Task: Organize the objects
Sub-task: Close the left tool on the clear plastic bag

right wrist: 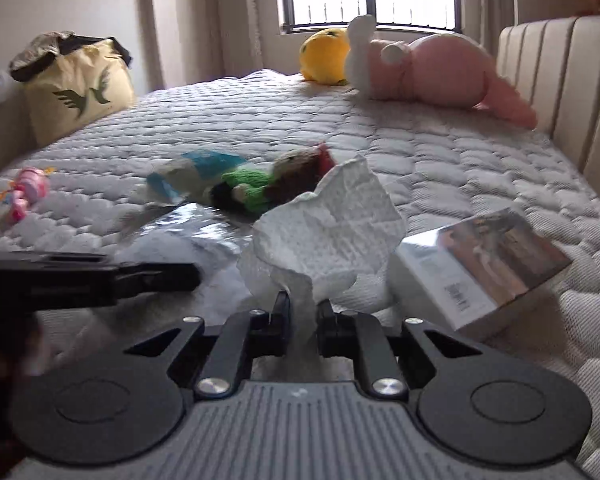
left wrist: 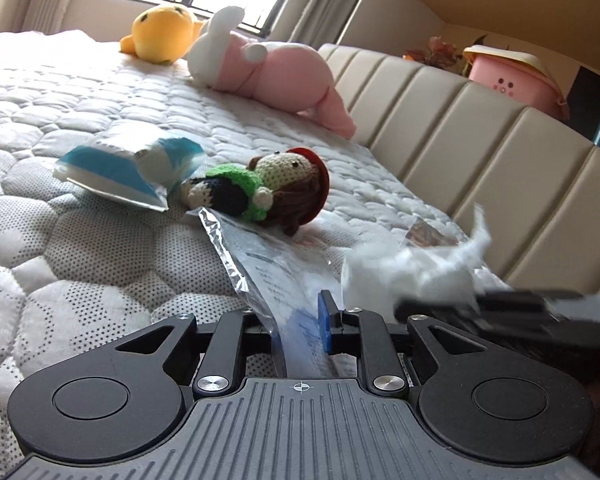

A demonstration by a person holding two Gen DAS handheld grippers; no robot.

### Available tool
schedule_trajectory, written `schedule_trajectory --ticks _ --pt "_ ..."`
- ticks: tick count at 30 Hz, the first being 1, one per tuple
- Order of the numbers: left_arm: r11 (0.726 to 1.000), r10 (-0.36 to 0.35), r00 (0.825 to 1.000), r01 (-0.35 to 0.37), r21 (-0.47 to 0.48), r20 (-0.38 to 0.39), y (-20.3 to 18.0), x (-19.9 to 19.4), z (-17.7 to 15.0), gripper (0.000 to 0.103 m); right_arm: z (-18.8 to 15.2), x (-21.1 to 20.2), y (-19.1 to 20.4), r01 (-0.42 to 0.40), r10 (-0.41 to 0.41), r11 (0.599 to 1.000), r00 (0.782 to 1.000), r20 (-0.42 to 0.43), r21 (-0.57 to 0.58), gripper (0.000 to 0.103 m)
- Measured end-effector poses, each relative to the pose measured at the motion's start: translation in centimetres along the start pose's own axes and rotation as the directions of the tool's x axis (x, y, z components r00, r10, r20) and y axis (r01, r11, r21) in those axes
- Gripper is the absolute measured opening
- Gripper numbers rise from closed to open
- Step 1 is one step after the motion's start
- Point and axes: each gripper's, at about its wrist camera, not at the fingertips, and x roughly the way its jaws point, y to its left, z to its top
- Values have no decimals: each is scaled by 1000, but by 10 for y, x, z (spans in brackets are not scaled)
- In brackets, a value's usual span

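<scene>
Your right gripper point(right wrist: 302, 312) is pinched shut on the white tissue point(right wrist: 328, 236), which stands up in the middle of its view. Your left gripper point(left wrist: 300, 320) is closed on the clear plastic bag point(left wrist: 260, 264). The bag's long side runs up and left toward the knitted doll point(left wrist: 260, 188). The print on the bag is too blurry to read. The box point(right wrist: 480, 264) at lower right shows only a barcode.

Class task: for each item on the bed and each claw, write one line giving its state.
Left claw: shut on clear plastic bag.
Right claw: shut on crumpled tissue.
Crochet doll: lying on its side.
Pink rabbit plush: lying down.
Yellow plush: resting on mattress.
Box: tilted.
</scene>
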Motion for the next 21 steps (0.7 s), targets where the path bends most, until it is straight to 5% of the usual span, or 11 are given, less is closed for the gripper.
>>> schedule_trajectory --ticks 8,16,21 --pt "1000 9 1000 -9 0 -6 -3 0 1 19 -11 -2 49 -290 289 957 956 -43 -22 15" --pt "1000 14 1000 -14 -3 -11 1 -1 1 19 -9 9 17 -99 100 994 995 -28 45 15" --pt "1000 7 1000 -7 16 -11 -3 8 4 19 -7 -7 -25 -31 24 985 999 42 170 15"
